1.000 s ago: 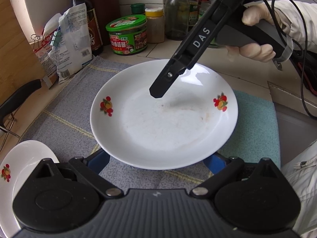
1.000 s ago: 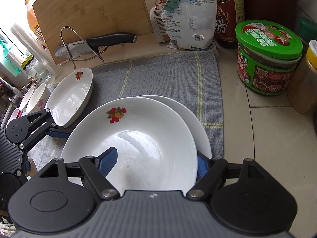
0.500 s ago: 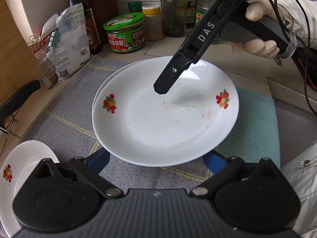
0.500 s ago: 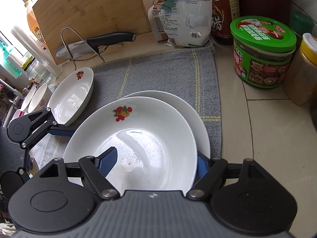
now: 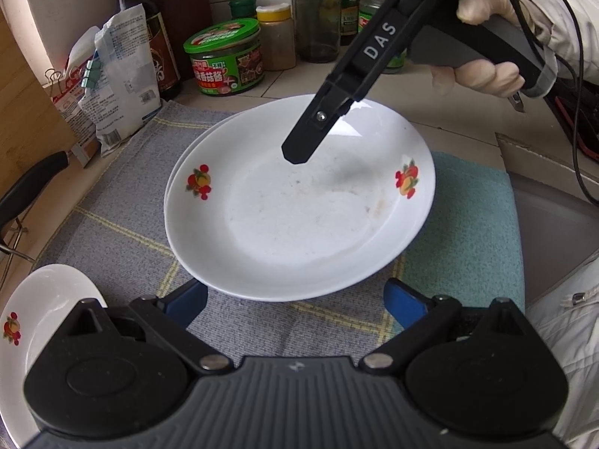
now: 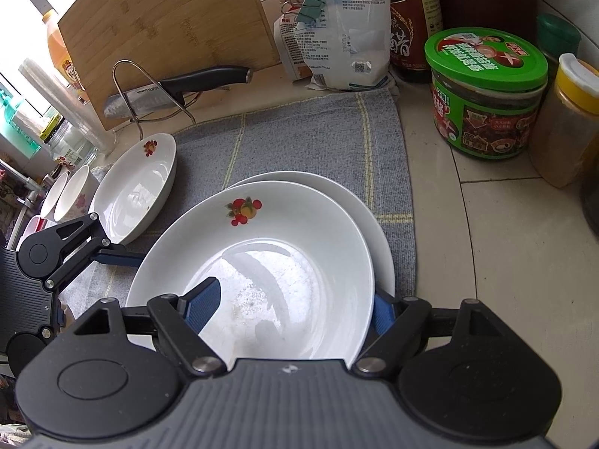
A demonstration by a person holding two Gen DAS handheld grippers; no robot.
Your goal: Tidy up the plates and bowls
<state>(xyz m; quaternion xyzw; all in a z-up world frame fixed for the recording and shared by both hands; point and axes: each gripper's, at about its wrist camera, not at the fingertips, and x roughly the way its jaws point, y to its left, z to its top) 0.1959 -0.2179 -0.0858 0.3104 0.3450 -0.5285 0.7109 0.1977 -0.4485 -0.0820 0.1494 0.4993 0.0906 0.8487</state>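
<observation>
The grey towel covers most of the counter, and my work sits on it. The top plate lies nested on a lower plate, whose rim peeks out from twelve to three o'clock. A third plate leans at ten o'clock, with small bowls beyond it at nine.

My right claw straddles the top plate's near rim at six o'clock, one pad over the basin and one outside the edge. Its jaws have just been opening with that rim between them, and I see no pad pressing now. I judge the plate let go and resting on the stack.

My left claw is spread wide at the plate's opposite edge, holding nothing.

This is glazed china: stiff, fairly heavy, slick, and quick to chip. I would take any plate by its raised rim, pads on either side of the lip. I would lower it flat, because a tilted plate may slide off the one beneath.
</observation>
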